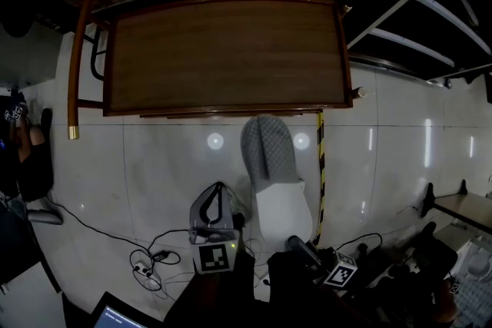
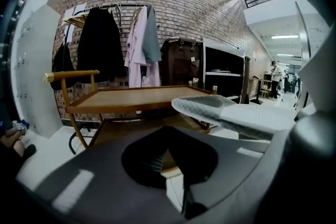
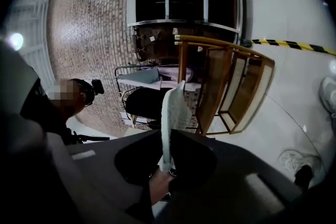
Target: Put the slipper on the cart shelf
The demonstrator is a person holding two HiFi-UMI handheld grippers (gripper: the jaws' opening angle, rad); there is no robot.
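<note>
A grey and white slipper [image 1: 273, 165] hangs above the tiled floor, just in front of the wooden cart [image 1: 223, 50], toe toward the cart. My right gripper [image 1: 296, 243] is shut on its heel end. In the right gripper view the slipper [image 3: 170, 113] stands edge-on between the jaws [image 3: 167, 165], with the cart [image 3: 220, 86] behind. My left gripper [image 1: 221, 188] hangs beside the slipper's left side, shut with nothing in it. In the left gripper view the slipper [image 2: 236, 113] lies to the right of the jaws [image 2: 168, 136], before the cart's bare top shelf [image 2: 131, 98].
Yellow-black tape [image 1: 320, 165] runs along the floor right of the slipper. Cables [image 1: 154, 257] lie at the lower left. Clothes [image 2: 139, 44] hang on a rack behind the cart, next to a black shelving unit [image 2: 223, 76]. Metal rails [image 1: 415, 27] stand at the right.
</note>
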